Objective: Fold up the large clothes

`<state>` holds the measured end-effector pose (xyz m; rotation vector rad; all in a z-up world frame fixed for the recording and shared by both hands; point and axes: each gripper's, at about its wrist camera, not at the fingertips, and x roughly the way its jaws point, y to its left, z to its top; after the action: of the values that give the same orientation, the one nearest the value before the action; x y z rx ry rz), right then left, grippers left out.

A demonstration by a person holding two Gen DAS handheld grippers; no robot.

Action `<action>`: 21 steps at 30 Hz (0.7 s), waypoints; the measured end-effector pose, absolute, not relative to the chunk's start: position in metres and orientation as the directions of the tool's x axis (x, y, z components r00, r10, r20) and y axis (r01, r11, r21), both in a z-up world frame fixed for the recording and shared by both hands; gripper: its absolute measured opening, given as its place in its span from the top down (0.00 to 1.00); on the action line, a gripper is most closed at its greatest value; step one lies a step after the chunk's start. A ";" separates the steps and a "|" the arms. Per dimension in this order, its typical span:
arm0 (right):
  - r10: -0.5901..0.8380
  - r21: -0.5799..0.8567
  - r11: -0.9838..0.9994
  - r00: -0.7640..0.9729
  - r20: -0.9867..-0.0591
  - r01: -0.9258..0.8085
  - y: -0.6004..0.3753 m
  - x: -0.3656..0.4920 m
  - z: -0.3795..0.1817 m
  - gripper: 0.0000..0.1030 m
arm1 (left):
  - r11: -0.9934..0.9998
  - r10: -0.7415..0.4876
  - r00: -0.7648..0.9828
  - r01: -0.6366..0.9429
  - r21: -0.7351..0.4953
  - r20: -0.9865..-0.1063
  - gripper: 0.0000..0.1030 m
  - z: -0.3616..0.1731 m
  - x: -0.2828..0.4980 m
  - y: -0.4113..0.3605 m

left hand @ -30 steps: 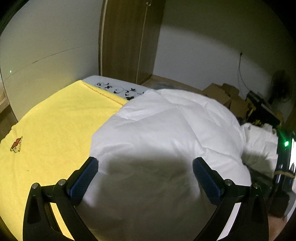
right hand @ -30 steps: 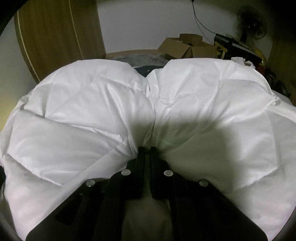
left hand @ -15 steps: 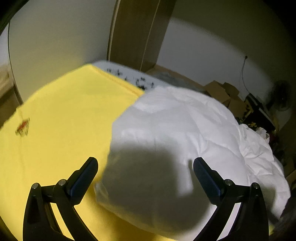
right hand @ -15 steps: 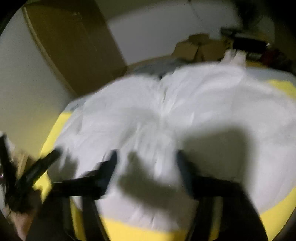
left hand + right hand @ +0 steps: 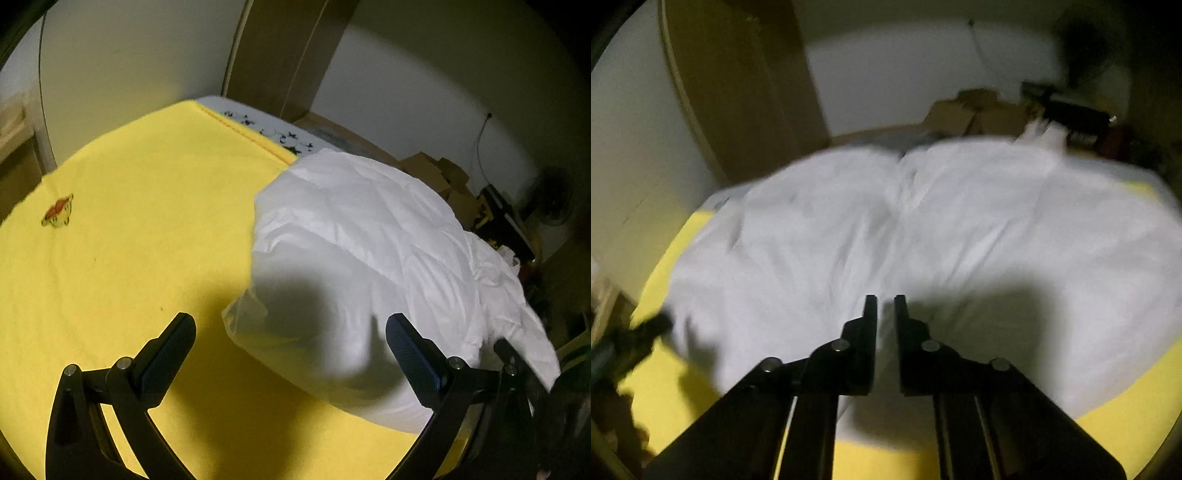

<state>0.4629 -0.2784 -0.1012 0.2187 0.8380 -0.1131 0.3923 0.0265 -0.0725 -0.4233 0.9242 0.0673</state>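
White padded garment [image 5: 369,258] lies bunched on the yellow sheet [image 5: 129,240], toward its right side. Left gripper [image 5: 291,354] hangs spread over its near edge; right gripper [image 5: 885,306] has just closed on nothing (picture blurred). Likely between folds; a fresh edge grip comes next.

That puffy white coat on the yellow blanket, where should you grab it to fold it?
Probably the near-left corner of the white coat, where a thin edge sticks out flat over the yellow blanket. The left gripper, jaws wide open, could come in low from the blanket side; the puffy middle looks too thick to pinch.
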 end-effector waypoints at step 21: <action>0.200 0.278 0.956 0.492 -0.847 0.090 -0.282 0.444 -0.173 1.00 | 0.879 -0.206 0.581 -0.243 -0.409 -0.787 0.00 -0.081 0.351 0.033</action>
<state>0.4437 -0.2819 -0.1732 0.3038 1.0590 0.0681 0.3506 0.0331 -0.0811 -0.5157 0.9617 0.0225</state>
